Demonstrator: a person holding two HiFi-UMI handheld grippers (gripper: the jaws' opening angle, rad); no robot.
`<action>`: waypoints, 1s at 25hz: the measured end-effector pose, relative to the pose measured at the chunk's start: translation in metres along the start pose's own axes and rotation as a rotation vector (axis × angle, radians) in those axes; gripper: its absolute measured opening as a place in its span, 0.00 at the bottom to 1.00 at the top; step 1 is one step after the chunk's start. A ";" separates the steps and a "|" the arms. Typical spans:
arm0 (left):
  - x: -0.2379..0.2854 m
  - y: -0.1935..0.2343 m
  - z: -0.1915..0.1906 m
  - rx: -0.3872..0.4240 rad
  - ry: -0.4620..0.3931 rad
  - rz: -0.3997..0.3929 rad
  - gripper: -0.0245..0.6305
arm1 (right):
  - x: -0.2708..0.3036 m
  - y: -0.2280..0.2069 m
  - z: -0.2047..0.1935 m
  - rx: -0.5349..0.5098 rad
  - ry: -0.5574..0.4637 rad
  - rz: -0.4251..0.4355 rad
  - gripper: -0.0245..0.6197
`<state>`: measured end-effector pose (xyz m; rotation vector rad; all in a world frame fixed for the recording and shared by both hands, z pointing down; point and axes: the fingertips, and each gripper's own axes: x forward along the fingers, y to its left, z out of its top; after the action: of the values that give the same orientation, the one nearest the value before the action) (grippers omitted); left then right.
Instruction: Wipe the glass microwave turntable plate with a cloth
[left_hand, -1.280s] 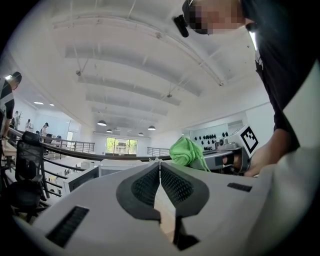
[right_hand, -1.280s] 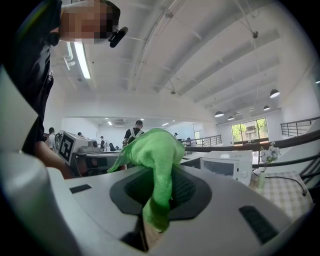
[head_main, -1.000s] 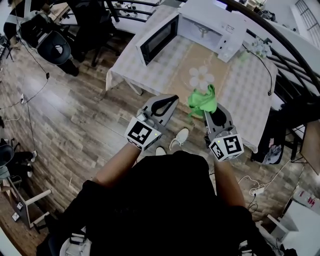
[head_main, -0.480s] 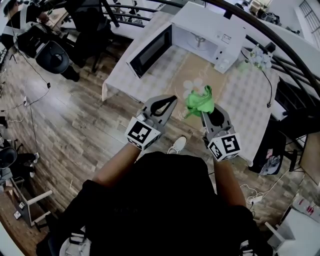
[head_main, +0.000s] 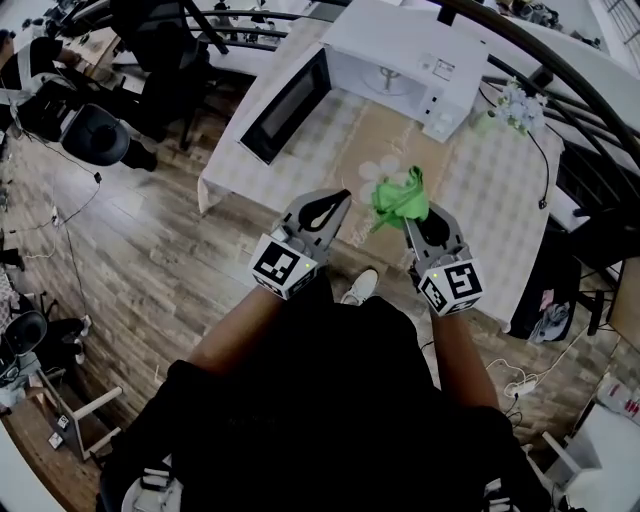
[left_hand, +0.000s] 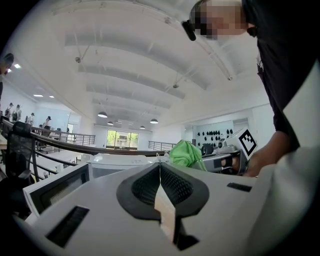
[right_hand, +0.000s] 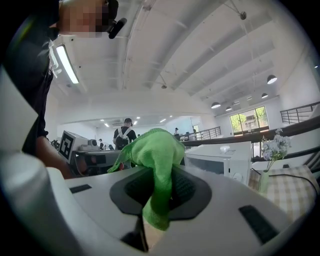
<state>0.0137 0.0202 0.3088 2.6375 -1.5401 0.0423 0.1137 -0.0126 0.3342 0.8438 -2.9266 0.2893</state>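
My right gripper (head_main: 410, 222) is shut on a bright green cloth (head_main: 400, 200), which bunches up above its jaws (right_hand: 152, 160) at the near edge of the table (head_main: 480, 200). My left gripper (head_main: 338, 200) is shut and empty beside it, a little to the left. Just beyond the cloth, a faint clear plate with pale round marks (head_main: 383, 168) lies on the tan runner. The white microwave (head_main: 400, 50) stands at the table's far side with its door (head_main: 285, 105) swung open to the left. In the left gripper view the cloth (left_hand: 185, 154) shows past the shut jaws.
A small vase of pale flowers (head_main: 515, 100) stands at the table's far right, with a black cable (head_main: 540, 150) running along that side. Dark railings (head_main: 590, 110) border the right. Office chairs (head_main: 95, 130) stand on the wooden floor to the left. My shoe (head_main: 357, 287) shows below the table edge.
The table and microwave have drawn a little nearer under the grippers. Both grippers stay shut, and the green cloth is still in the right one.
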 end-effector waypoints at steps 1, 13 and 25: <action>0.004 0.003 -0.002 -0.001 0.004 -0.012 0.07 | 0.003 -0.003 -0.002 0.006 0.006 -0.010 0.16; 0.057 0.067 -0.029 0.034 0.038 -0.183 0.07 | 0.066 -0.044 -0.030 0.038 0.083 -0.187 0.16; 0.102 0.124 -0.083 0.014 0.084 -0.331 0.07 | 0.137 -0.078 -0.081 0.085 0.191 -0.335 0.16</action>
<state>-0.0427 -0.1218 0.4056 2.8234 -1.0659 0.1396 0.0418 -0.1326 0.4435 1.2235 -2.5597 0.4406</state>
